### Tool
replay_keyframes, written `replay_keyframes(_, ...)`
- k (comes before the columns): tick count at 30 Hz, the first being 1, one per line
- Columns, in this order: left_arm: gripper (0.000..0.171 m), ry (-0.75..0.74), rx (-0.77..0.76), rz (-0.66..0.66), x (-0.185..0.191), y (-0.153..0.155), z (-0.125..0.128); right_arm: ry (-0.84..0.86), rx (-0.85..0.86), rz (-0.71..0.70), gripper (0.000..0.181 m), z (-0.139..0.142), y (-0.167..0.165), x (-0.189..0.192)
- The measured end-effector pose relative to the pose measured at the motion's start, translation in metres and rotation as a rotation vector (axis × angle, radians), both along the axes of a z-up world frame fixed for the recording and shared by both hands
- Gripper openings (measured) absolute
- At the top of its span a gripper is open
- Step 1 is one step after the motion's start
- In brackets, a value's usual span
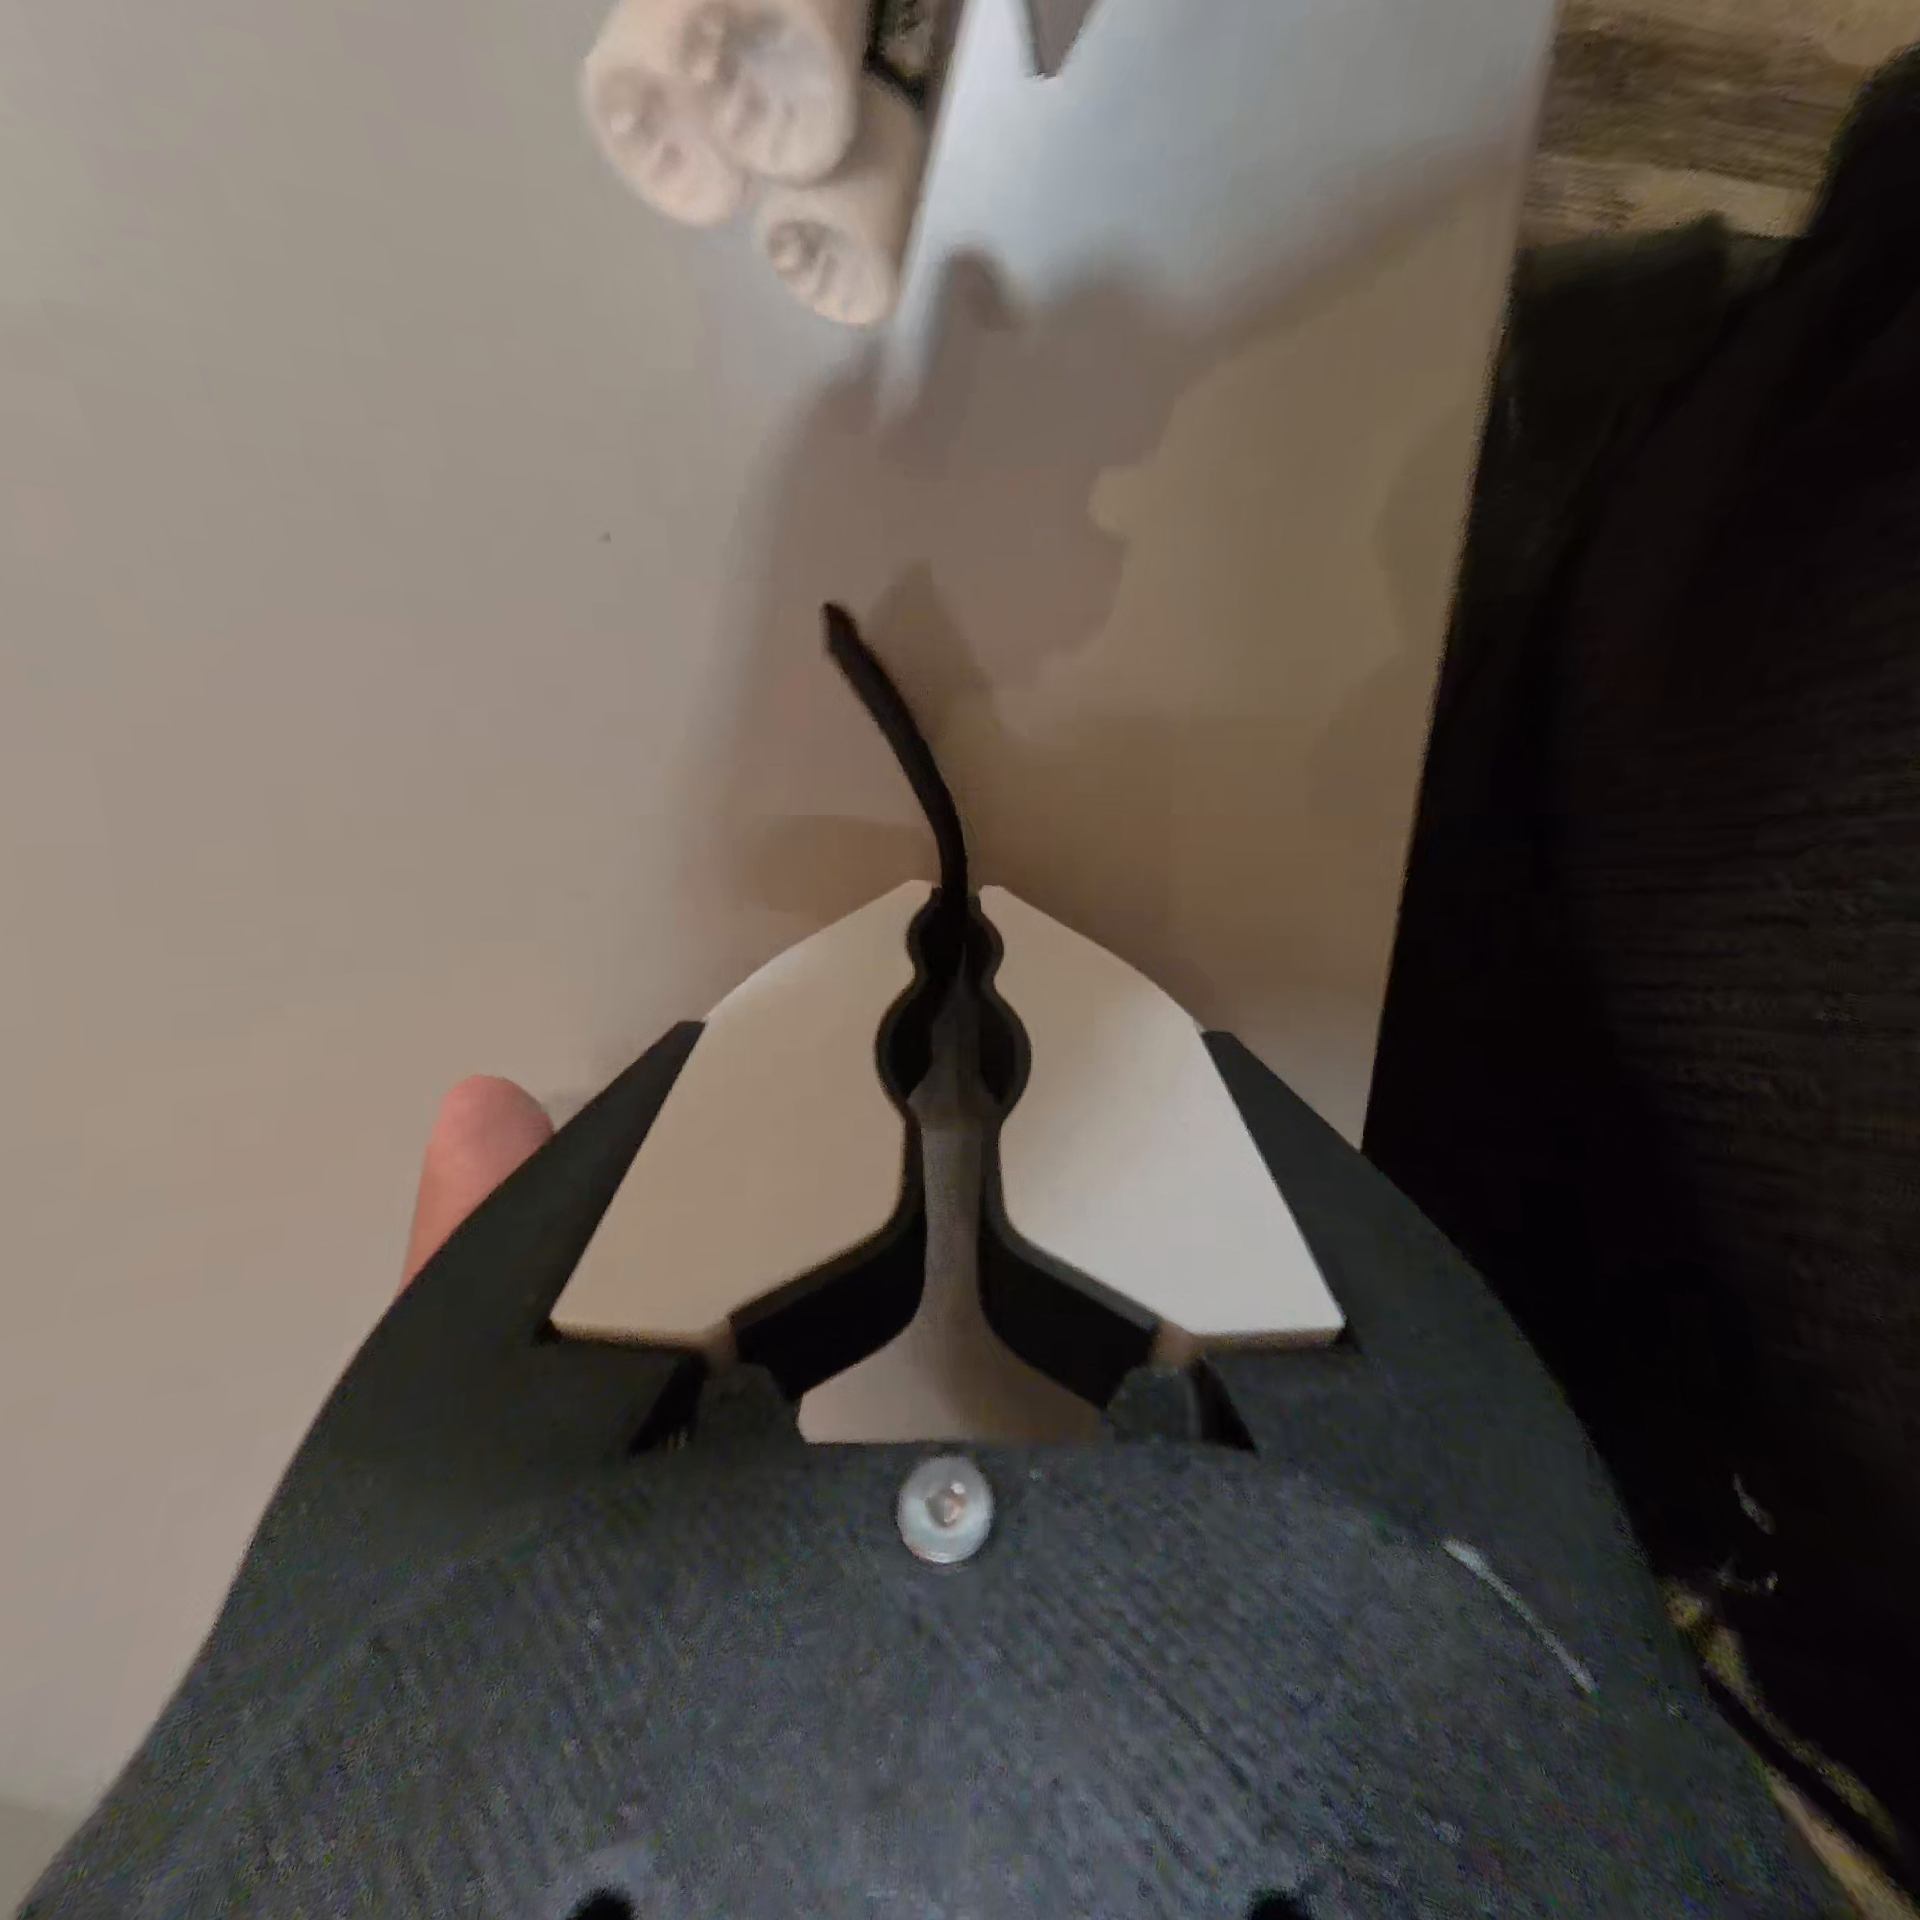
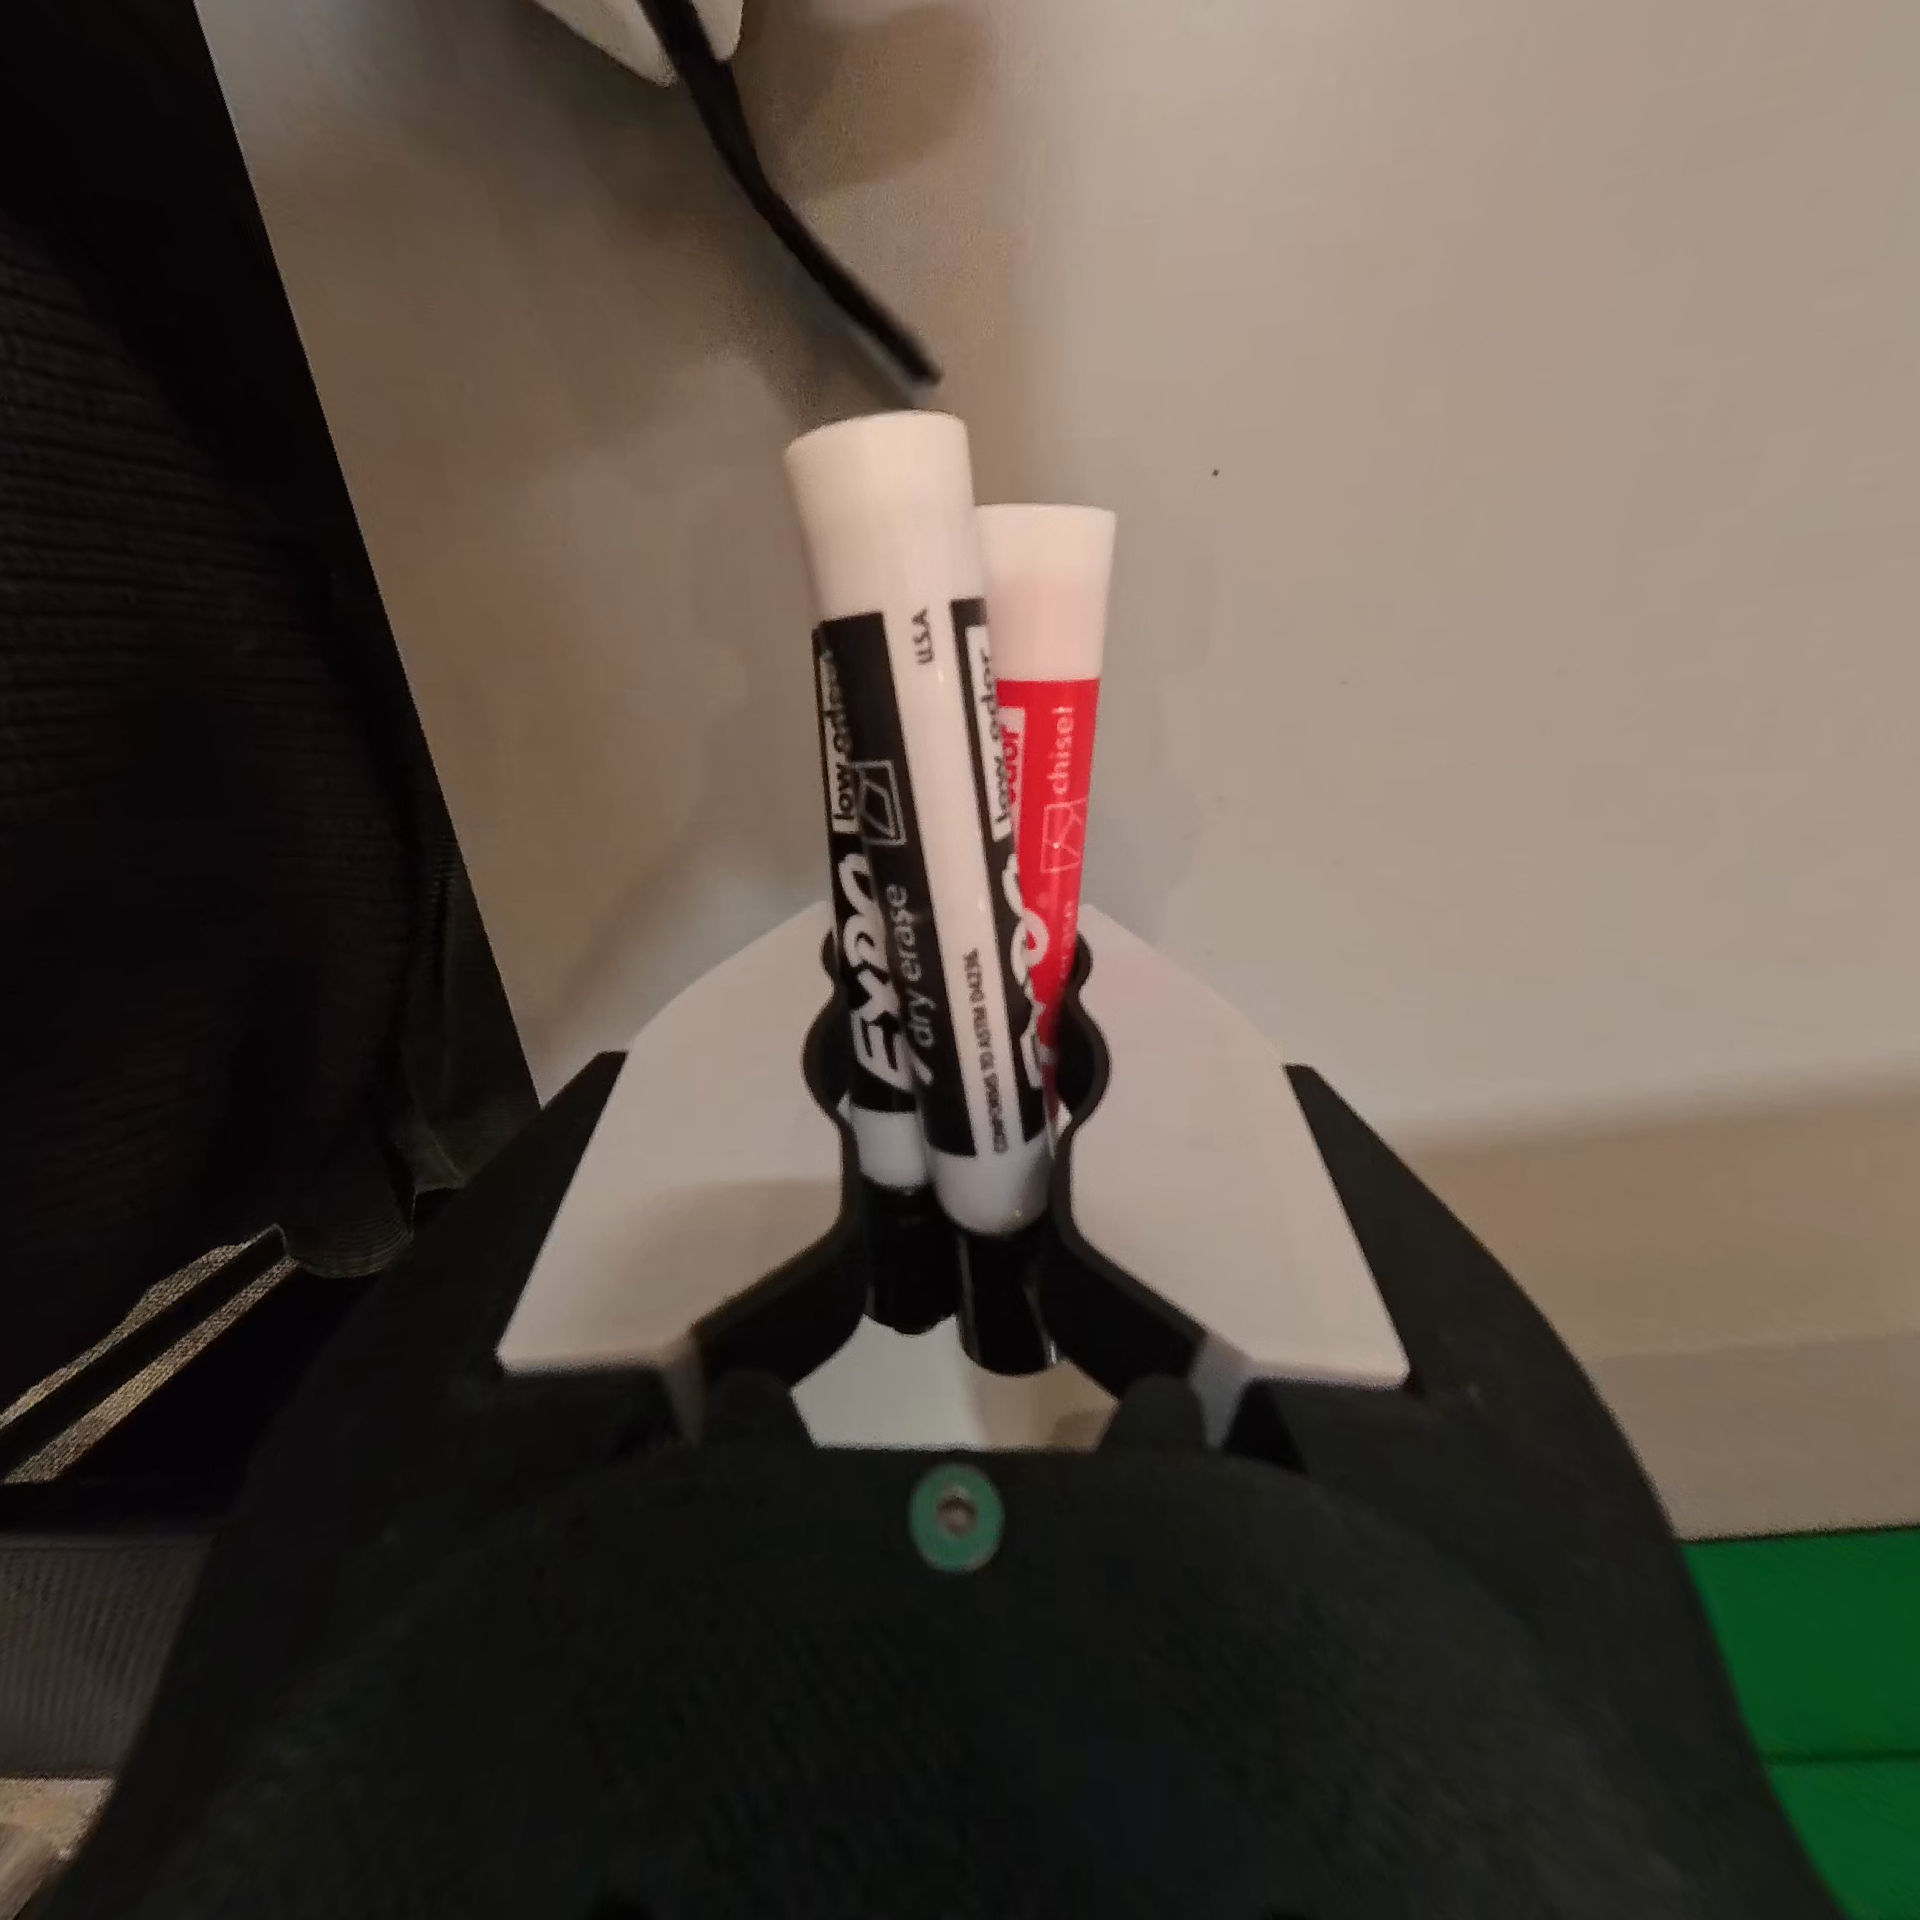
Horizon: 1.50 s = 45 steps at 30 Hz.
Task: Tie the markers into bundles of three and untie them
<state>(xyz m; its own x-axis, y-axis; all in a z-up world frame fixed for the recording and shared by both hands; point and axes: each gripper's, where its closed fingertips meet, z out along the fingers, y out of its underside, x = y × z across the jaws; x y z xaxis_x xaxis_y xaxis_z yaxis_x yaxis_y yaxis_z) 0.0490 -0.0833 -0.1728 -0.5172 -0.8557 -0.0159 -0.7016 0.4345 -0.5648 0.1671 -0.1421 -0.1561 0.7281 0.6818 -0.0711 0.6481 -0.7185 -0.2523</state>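
My right gripper (image 2: 956, 935) is shut on three markers held side by side, their white ends pointing away from the camera. Two have black labels (image 2: 904, 727) and one has a red label (image 2: 1060, 779); the third is partly hidden between them. In the left wrist view their ends (image 1: 738, 135) show end-on at the top, beside a white finger (image 1: 1039, 156) of the right gripper. My left gripper (image 1: 951, 904) is shut on a black strap (image 1: 899, 738) whose free end sticks forward. The strap (image 2: 821, 249) hangs above the marker ends, apart from them.
The white table top (image 1: 312, 623) lies under both grippers. Black clothing of a person (image 1: 1662, 935) fills the right of the left wrist view and the left of the right wrist view (image 2: 156, 727). A fingertip (image 1: 473, 1164) shows beside the left gripper. A green surface (image 2: 1818, 1662) lies at lower right. Tip to tip, the grippers are about 15 cm apart.
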Motion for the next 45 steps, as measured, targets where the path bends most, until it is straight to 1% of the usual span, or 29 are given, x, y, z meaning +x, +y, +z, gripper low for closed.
replay_keyframes(2, 0.007, -0.02, -0.006, -0.138, -0.003, -0.006, 0.006, -0.005, -0.001, 0.001, 0.036, 0.0, 0.001, 0.001)
replay_keyframes(4, 0.006, -0.021, 0.018, -0.229, -0.003, -0.004, 0.01, -0.007, -0.003, -0.001, 0.036, 0.001, 0.002, 0.001)
replay_keyframes(8, 0.006, 0.033, 0.021, -0.335, -0.009, -0.002, 0.017, -0.006, 0.005, -0.002, 0.036, 0.002, 0.005, -0.002)
replay_keyframes(10, 0.007, 0.051, 0.047, -0.375, -0.014, -0.001, 0.018, -0.003, 0.008, 0.0, 0.036, 0.003, 0.007, -0.004)
replay_keyframes(12, 0.007, 0.067, 0.096, -0.387, -0.018, 0.004, 0.017, -0.001, 0.011, -0.001, 0.036, 0.003, 0.009, -0.005)
replay_keyframes(13, 0.01, 0.063, 0.127, -0.364, -0.018, 0.008, 0.016, 0.001, 0.011, -0.001, 0.036, 0.004, 0.009, -0.006)
replay_keyframes(14, 0.025, 0.053, 0.162, -0.319, -0.017, 0.014, 0.015, 0.003, 0.011, -0.001, 0.036, 0.004, 0.01, -0.006)
replay_keyframes(15, 0.046, 0.05, 0.187, -0.273, -0.017, 0.02, 0.015, 0.004, 0.011, -0.001, 0.036, 0.004, 0.01, -0.006)
replay_keyframes(16, 0.057, 0.045, 0.192, -0.225, -0.019, 0.023, 0.015, 0.005, 0.012, -0.001, 0.036, 0.004, 0.01, -0.006)
replay_keyframes(17, 0.063, 0.02, 0.183, -0.17, -0.02, 0.026, 0.016, 0.007, 0.013, -0.001, 0.036, 0.004, 0.011, -0.007)
replay_keyframes(18, 0.066, -0.011, 0.174, -0.1, -0.02, 0.029, 0.018, 0.011, 0.014, -0.002, 0.036, 0.004, 0.01, -0.007)
replay_keyframes(20, 0.069, -0.068, 0.171, 0.116, -0.022, 0.043, 0.021, 0.017, 0.015, -0.005, 0.036, 0.003, 0.01, -0.006)
replay_keyframes(22, 0.074, -0.064, 0.125, 0.41, -0.031, 0.055, 0.019, 0.02, 0.013, -0.011, 0.036, 0.002, 0.009, -0.005)
replay_keyframes(23, 0.072, -0.073, 0.061, 0.573, -0.036, 0.056, 0.019, 0.021, 0.012, -0.013, 0.036, 0.001, 0.009, -0.004)
replay_keyframes(24, 0.072, -0.102, -0.037, 0.721, -0.038, 0.053, 0.019, 0.024, 0.011, -0.016, 0.036, 0.001, 0.009, -0.004)
replay_keyframes(25, 0.076, -0.143, -0.148, 0.806, -0.037, 0.044, 0.02, 0.026, 0.011, -0.018, 0.036, 0.0, 0.01, -0.003)
replay_keyframes(26, 0.084, -0.172, -0.218, 0.862, -0.037, 0.037, 0.018, 0.028, 0.013, -0.02, 0.036, 0.0, 0.01, -0.002)
replay_keyframes(27, 0.084, -0.19, -0.215, 0.943, -0.039, 0.039, 0.013, 0.032, 0.015, -0.022, 0.036, 0.0, 0.012, -0.002)
replay_keyframes(28, 0.085, -0.208, -0.191, 0.995, -0.04, 0.041, 0.009, 0.036, 0.018, -0.023, 0.036, 0.0, 0.013, -0.002)
replay_keyframes(30, 0.089, -0.214, -0.141, 1.036, -0.038, 0.043, 0.004, 0.041, 0.025, -0.021, 0.036, 0.0, 0.016, -0.003)
replay_keyframes(33, 0.092, -0.242, -0.141, 0.985, -0.024, 0.039, 0.009, 0.048, 0.036, -0.01, 0.036, 0.003, 0.019, -0.005)
replay_keyframes(37, 0.093, -0.16, -0.121, 0.971, -0.015, 0.041, -0.013, 0.058, 0.045, -0.005, 0.036, 0.005, 0.022, -0.006)
replay_keyframes(39, 0.092, -0.169, -0.107, 0.964, -0.011, 0.041, -0.014, 0.06, 0.044, -0.006, 0.036, 0.004, 0.021, -0.005)
replay_keyframes(43, 0.084, -0.179, -0.073, 0.965, -0.012, 0.045, -0.015, 0.065, 0.037, -0.009, 0.036, 0.002, 0.02, -0.002)
replay_keyframes(45, 0.071, -0.194, -0.103, 0.943, -0.011, 0.043, -0.012, 0.067, 0.034, -0.01, 0.036, 0.0, 0.019, -0.001)
